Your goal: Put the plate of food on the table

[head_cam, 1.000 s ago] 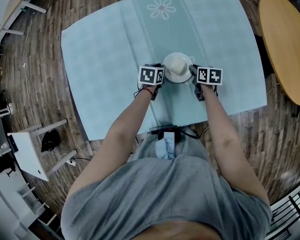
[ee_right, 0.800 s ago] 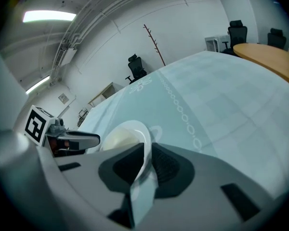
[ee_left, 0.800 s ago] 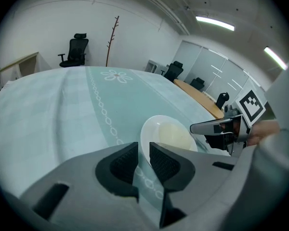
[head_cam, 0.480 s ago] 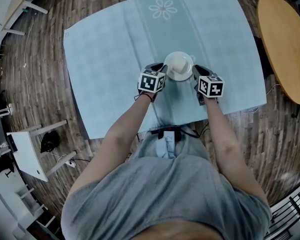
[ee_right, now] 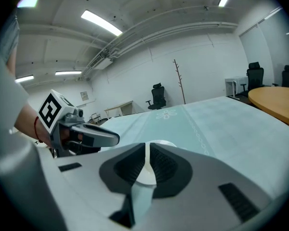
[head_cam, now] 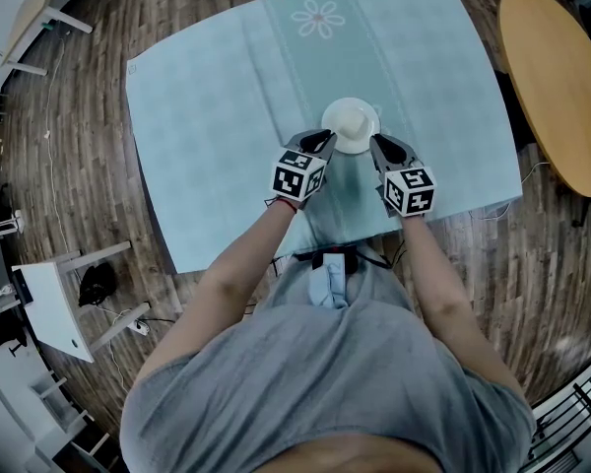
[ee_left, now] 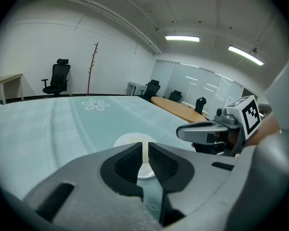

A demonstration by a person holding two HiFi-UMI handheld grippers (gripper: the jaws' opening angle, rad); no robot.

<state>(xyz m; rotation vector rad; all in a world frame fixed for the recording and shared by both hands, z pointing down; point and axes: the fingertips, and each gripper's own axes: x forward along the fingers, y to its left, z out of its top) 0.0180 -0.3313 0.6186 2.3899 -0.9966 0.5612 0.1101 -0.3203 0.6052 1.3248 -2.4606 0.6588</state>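
Plate of food [head_cam: 351, 126] sits flat on the pale blue tablecloth [head_cam: 217, 106] of the table, near the middle of the edge closest to the person; what is on it shows only as a pale mound. The left gripper [head_cam: 323, 142] and right gripper [head_cam: 378, 147] flank it from the near side, tips angled in toward the rim – close to it, but not touching. In each gripper view the two dark pads stand drawn together with just a thin slit between them, and nothing is clamped there – the white plate shows through the slit, lying on the cloth beyond. A flower motif [head_cam: 317, 18] marks the far end of the cloth. A round wooden table [head_cam: 557, 87] stands off to the right.
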